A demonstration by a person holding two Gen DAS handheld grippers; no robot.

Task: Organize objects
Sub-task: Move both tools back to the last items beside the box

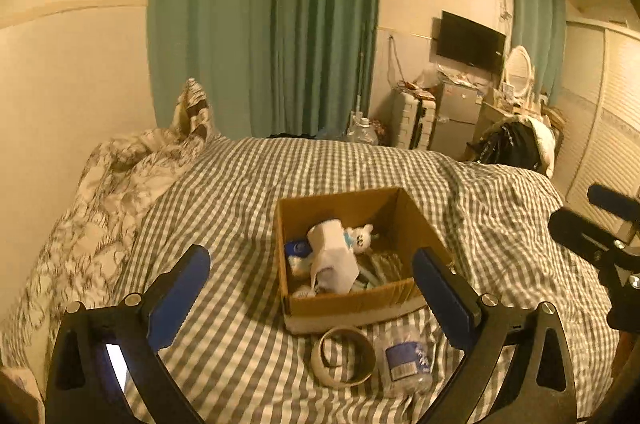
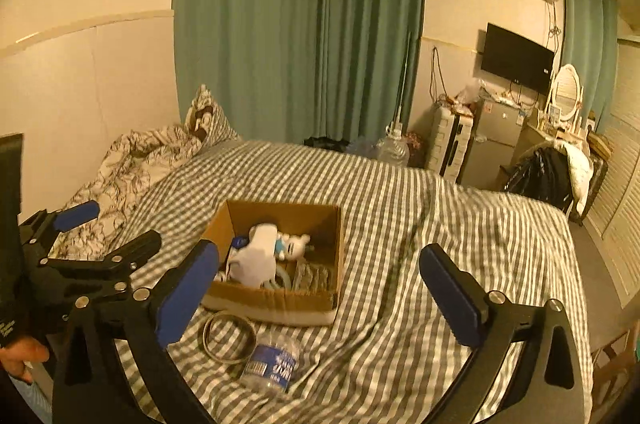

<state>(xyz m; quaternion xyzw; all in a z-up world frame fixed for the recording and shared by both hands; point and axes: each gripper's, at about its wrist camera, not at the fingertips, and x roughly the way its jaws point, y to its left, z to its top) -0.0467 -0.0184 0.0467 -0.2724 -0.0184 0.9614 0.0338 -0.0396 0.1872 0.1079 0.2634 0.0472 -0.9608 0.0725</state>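
An open cardboard box (image 1: 362, 304) (image 2: 276, 300) sits on the checked bed cover. It holds a white paper roll (image 1: 334, 256) (image 2: 260, 256), a small white plush toy (image 1: 362, 238) (image 2: 294, 246) and other small items. In front of the box lie a tape ring (image 1: 344, 356) (image 2: 229, 336) and a clear plastic bottle with a blue label (image 1: 406, 360) (image 2: 274, 364). My left gripper (image 1: 310, 288) is open and empty, above the bed just before the box. My right gripper (image 2: 318, 288) is open and empty, to the right of the left gripper (image 2: 116, 232).
The bed (image 1: 240, 183) fills the foreground, with a crumpled floral duvet (image 1: 100, 191) at its left. Green curtains (image 1: 264, 23) hang behind. A suitcase (image 1: 412, 119), small fridge (image 1: 456, 115), wall TV (image 1: 470, 41) and clothes-covered chair (image 1: 516, 143) stand at the far right.
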